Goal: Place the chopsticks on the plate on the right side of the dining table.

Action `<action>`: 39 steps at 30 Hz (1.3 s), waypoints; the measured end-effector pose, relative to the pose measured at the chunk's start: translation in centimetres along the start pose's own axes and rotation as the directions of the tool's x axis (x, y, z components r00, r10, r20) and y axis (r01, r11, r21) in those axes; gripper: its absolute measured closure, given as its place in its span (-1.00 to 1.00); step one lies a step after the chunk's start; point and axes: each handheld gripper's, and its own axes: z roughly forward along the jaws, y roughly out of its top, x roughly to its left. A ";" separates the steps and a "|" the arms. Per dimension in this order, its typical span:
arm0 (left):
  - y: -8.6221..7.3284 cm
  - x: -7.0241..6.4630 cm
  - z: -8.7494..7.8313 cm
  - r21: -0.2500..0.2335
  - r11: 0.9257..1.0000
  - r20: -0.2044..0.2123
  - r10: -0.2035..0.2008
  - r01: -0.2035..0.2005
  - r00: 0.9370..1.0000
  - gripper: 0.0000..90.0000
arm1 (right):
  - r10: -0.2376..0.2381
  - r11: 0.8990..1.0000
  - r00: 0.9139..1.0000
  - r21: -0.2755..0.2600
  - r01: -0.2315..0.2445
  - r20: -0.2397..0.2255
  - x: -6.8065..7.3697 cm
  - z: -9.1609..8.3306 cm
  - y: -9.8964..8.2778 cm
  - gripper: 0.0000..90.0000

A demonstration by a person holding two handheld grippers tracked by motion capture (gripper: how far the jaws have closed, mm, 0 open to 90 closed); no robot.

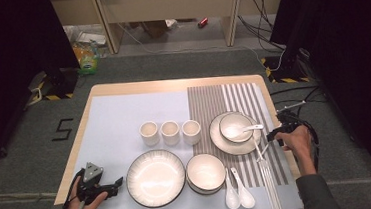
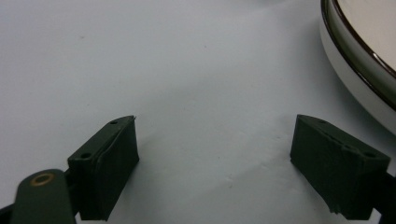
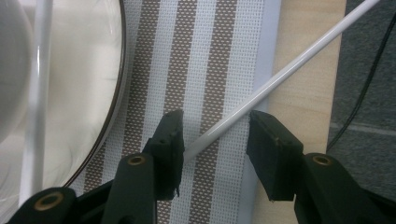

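Observation:
My right gripper [image 1: 272, 136] hovers at the table's right edge, beside the far ends of the white chopsticks [image 1: 267, 178]. In the right gripper view its jaws [image 3: 215, 119] stand apart over the striped mat [image 3: 205, 56]. One chopstick [image 3: 289, 65] runs slantwise between them, its tip by the left jaw, not pinched. A second chopstick [image 3: 35, 93] lies over the plate's rim [image 3: 100, 70]. My left gripper [image 1: 117, 186] rests open on the pale mat, left of the large plate [image 1: 155, 178]. Between its jaws [image 2: 215, 123] is bare mat, with the plate's rim [image 2: 359, 60] at upper right.
Three cups [image 1: 170, 133] stand in a row mid-table. Right of them a plate [image 1: 221, 143] carries a bowl [image 1: 233, 126] with a spoon [image 1: 253, 127]. A second bowl [image 1: 206, 173] and two spoons [image 1: 238, 193] sit near the front. Cables lie on the floor at right.

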 end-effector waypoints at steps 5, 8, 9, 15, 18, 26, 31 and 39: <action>0.0 0.0 0.0 0.000 1.000 0.000 0.000 0.000 1.000 -0.69 | -0.005 1.000 0.999 0.014 0.004 0.041 0.6 0.1 0.3 0.30; 0.0 0.0 0.0 0.000 1.000 0.000 0.000 0.000 1.000 -0.69 | -0.006 1.000 0.999 0.009 0.006 0.042 0.5 0.1 0.4 0.32; 0.0 0.0 0.0 0.000 1.000 0.000 0.000 0.000 1.000 -0.69 | -0.001 1.000 0.999 0.011 0.001 0.045 0.6 0.1 0.4 0.32; 0.0 0.0 0.0 0.000 1.000 0.000 0.000 0.000 1.000 -0.69 | 0.010 1.000 0.999 0.007 -0.011 0.042 0.5 0.1 0.5 0.37; 0.0 0.0 0.0 0.000 1.000 0.000 0.000 0.000 1.000 -0.69 | 0.006 1.000 0.999 -0.004 -0.006 0.039 0.7 0.2 0.8 0.39; 0.0 0.0 0.0 -0.001 1.000 -0.001 0.000 0.000 1.000 -0.69 | 0.012 1.000 1.000 -0.014 -0.011 0.026 1.5 0.6 1.5 0.47; 0.0 0.0 0.0 0.000 1.000 -0.001 0.001 -0.001 1.000 -0.69 | -0.009 1.000 0.999 -0.021 0.010 0.032 1.8 0.7 1.9 0.55; 0.0 0.0 0.0 -0.001 1.000 -0.002 0.001 -0.001 1.000 -0.69 | -0.017 0.999 0.999 -0.035 0.019 0.034 1.8 0.9 2.5 0.64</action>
